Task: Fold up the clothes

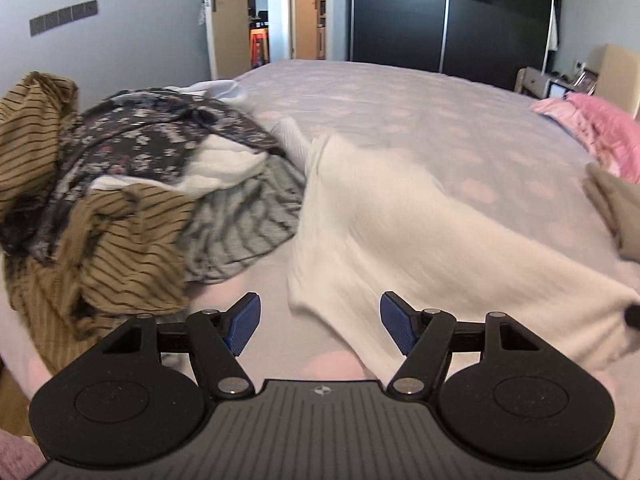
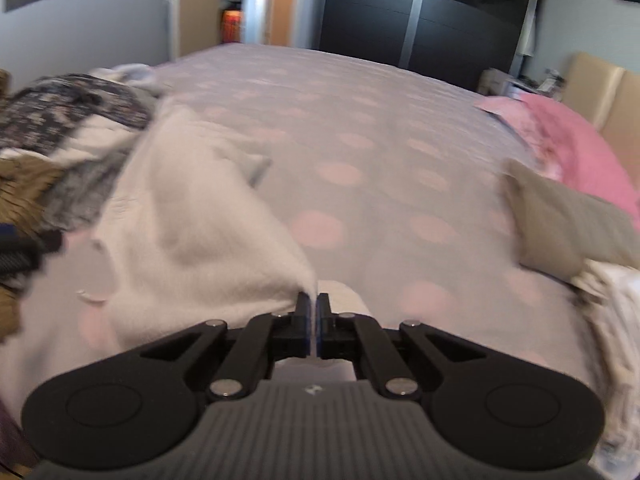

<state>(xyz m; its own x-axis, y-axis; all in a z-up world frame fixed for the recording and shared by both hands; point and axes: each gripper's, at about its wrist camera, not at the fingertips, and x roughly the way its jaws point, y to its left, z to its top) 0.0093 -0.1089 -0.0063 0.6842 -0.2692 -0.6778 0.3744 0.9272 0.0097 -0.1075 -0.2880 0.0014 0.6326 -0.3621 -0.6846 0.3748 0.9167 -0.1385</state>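
A white garment (image 1: 400,220) lies stretched across the lilac, pink-dotted bedspread (image 1: 400,112). It runs from the clothes pile toward the near right. My left gripper (image 1: 320,324) is open just above the garment's near left edge, and nothing sits between its blue pads (image 1: 244,326). In the right wrist view, my right gripper (image 2: 313,308) is shut on a corner of the white garment (image 2: 192,220). The cloth is lifted into a ridge running away to the left.
A pile of clothes (image 1: 120,200) sits at the left: olive striped, dark floral, grey and white pieces. A folded beige cloth (image 2: 568,220) and a pink blanket (image 2: 568,140) lie at the right. A cream fabric (image 2: 612,320) is at the near right. A dark wardrobe (image 1: 440,20) stands behind the bed.
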